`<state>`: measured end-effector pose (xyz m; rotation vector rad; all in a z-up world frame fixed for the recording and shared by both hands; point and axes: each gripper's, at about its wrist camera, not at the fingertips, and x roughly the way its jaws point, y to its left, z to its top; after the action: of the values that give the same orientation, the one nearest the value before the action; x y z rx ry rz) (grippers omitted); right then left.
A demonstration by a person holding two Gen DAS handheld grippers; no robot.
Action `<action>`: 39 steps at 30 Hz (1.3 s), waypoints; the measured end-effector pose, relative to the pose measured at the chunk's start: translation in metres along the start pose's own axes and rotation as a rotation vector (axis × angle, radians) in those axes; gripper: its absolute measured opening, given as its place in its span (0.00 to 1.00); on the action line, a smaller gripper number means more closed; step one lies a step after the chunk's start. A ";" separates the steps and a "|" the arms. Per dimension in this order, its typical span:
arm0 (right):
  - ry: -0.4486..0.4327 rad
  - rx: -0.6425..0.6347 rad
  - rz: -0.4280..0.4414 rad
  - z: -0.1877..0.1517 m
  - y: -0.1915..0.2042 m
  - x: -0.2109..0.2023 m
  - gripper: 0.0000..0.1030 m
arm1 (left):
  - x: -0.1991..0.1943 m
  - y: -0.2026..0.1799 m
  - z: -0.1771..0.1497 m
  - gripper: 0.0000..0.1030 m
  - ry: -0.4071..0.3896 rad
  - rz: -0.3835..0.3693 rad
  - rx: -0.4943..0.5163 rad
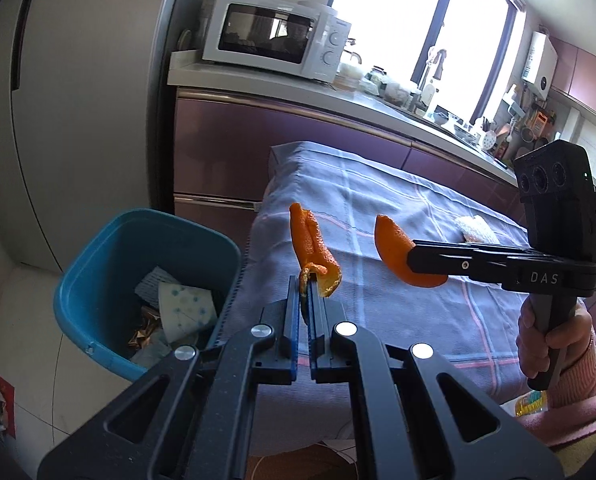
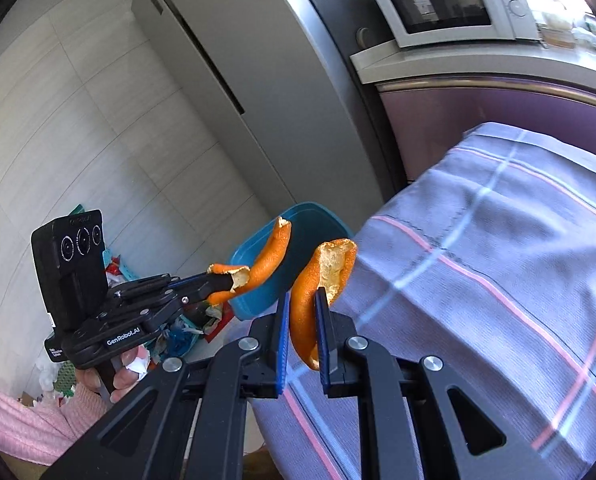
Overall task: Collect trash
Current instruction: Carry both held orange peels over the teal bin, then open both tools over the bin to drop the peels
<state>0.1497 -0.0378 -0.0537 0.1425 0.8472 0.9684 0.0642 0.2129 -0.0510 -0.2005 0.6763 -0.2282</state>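
Though pinched, curled orange peels (pith pale).

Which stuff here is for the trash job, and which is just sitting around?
For the job: long orange peel in the left gripper; curved orange peel in the right gripper; blue bin.

Just around: microwave, fridge, checked tablecloth.

We are seeing a white microwave sitting on the pale counter above purple cabinets, a grey fridge standing beside them, and a checked lilac cloth covering the table near the bright window.
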 end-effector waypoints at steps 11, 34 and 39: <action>0.066 -0.044 0.068 0.020 0.023 0.045 0.11 | -0.014 0.052 0.001 0.04 -0.013 0.099 -0.079; 0.228 -0.045 0.092 0.031 0.041 0.145 0.11 | 0.021 0.108 -0.014 0.04 0.069 0.196 -0.195; 0.256 -0.037 0.083 0.029 0.043 0.159 0.11 | 0.035 0.117 -0.016 0.04 0.096 0.217 -0.220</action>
<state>0.1854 0.1174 -0.1044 0.0212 1.0633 1.0942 0.0973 0.3140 -0.1137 -0.3259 0.8127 0.0458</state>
